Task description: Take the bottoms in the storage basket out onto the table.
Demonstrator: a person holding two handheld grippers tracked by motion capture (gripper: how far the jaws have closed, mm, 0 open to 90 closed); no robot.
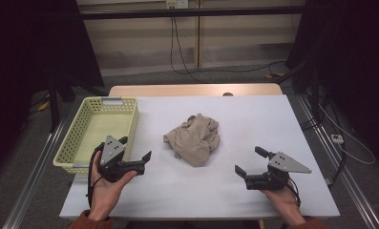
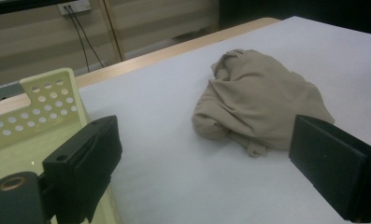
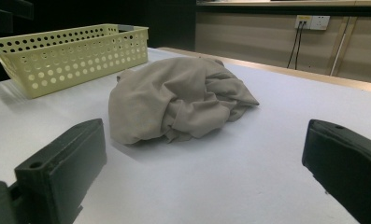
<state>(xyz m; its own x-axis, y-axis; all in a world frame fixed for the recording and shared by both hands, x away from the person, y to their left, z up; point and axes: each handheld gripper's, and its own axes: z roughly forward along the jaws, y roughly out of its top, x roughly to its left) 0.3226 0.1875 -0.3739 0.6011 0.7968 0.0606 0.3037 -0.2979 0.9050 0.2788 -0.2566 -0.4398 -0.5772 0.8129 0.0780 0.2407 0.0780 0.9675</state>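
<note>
White desk carries a crumpled beige cloth at its middle, beside a yellow basket. Left tongs and right tongs flank the cloth, both wide open and holding nothing.

cloth sits mid desk | basket on the left edge, far-left of it | left claw near basket's near corner | right claw near-right of cloth, both apart from it
</note>
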